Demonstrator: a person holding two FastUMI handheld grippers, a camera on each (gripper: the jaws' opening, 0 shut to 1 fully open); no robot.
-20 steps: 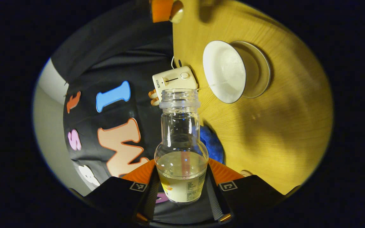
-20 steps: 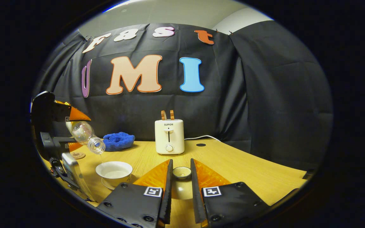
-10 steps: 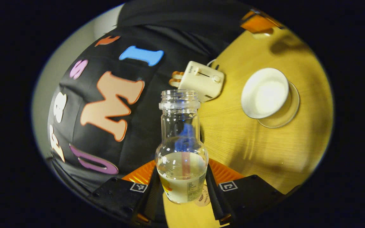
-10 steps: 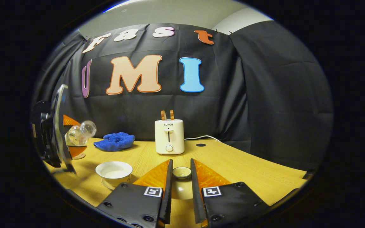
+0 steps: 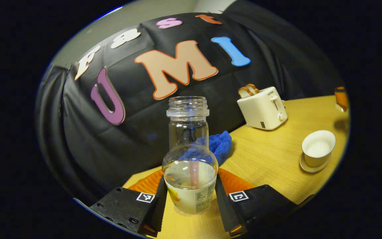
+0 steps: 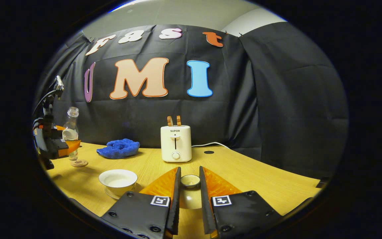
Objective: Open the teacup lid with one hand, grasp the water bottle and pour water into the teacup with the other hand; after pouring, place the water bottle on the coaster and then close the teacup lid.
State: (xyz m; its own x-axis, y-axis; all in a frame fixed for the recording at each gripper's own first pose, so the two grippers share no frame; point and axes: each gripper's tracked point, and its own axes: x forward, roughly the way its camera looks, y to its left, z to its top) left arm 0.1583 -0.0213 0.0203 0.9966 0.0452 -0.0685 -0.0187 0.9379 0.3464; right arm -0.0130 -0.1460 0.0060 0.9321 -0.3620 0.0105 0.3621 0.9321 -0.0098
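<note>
Wooden bench (image 6: 244,172) carries everything, black cloth wall behind it. A white toaster (image 6: 175,143) stands at the back centre with two slices sticking out the top, cord running off to the right. A blue cloth (image 6: 118,148) lies bunched near the wall, left of the toaster. The teacup (image 6: 117,181), white, sits on its saucer in front of the cloth, uncovered, pale liquid inside; in the left gripper view it is far right (image 5: 317,147). The water bottle (image 5: 190,159) is upright, cap off, roughly a third full, label low on the body. The left gripper (image 5: 190,196) holds it, fingers pressed on both sides of its lower body; in the right gripper view that gripper (image 6: 65,146) and the bottle (image 6: 70,131) are at far left, bottle directly above a small round coaster (image 6: 79,163). Cannot tell if the base touches the coaster. The right gripper (image 6: 189,196) is low over the bench, right of the teacup, fingers narrow, clamped on the teacup lid (image 6: 190,182), which shows with its knob ring facing the camera; below the ring the lid is blurred.
</note>
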